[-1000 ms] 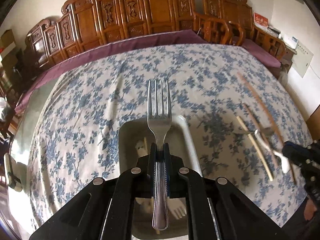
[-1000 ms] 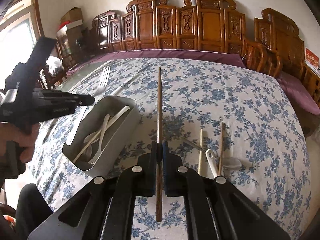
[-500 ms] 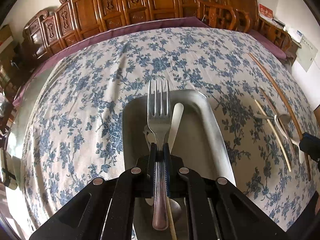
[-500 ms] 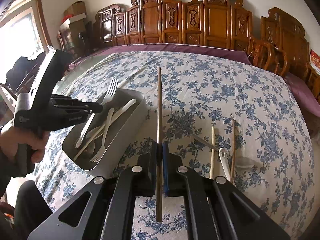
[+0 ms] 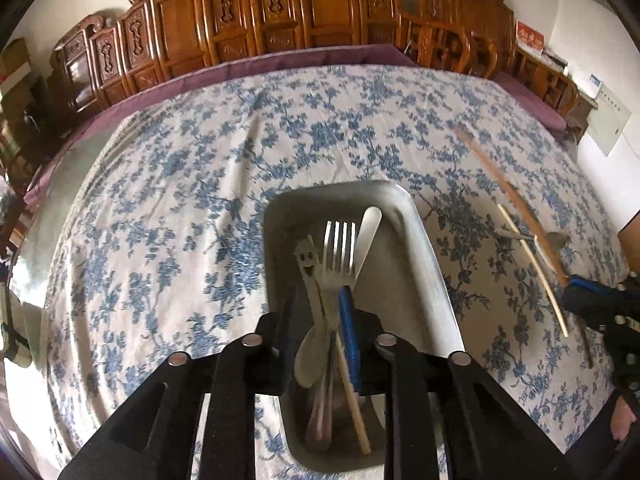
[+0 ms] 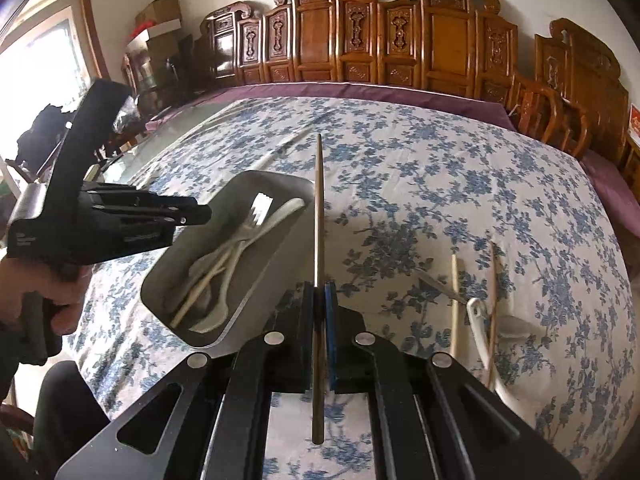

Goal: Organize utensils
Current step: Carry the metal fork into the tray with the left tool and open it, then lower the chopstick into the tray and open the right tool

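A grey metal tray (image 5: 424,248) sits on the flowered tablecloth and holds several utensils. My left gripper (image 5: 320,304) hovers over the tray with its jaws apart; the steel fork (image 5: 339,256) lies loose in the tray between them, beside a white smiley spoon (image 5: 310,264). In the right wrist view the left gripper (image 6: 200,214) is over the tray (image 6: 276,280). My right gripper (image 6: 319,296) is shut on a brown chopstick (image 6: 319,208) that points away, just right of the tray.
Loose on the cloth right of the tray lie pale chopsticks (image 6: 453,304), a white spoon (image 6: 480,328) and a metal spoon (image 6: 440,286). Carved wooden chairs (image 6: 360,40) ring the table's far edge. A purple border (image 5: 280,62) edges the cloth.
My left gripper has opened and let go of the fork, which now lies in the tray. The right gripper with its chopstick has moved closer to the tray.
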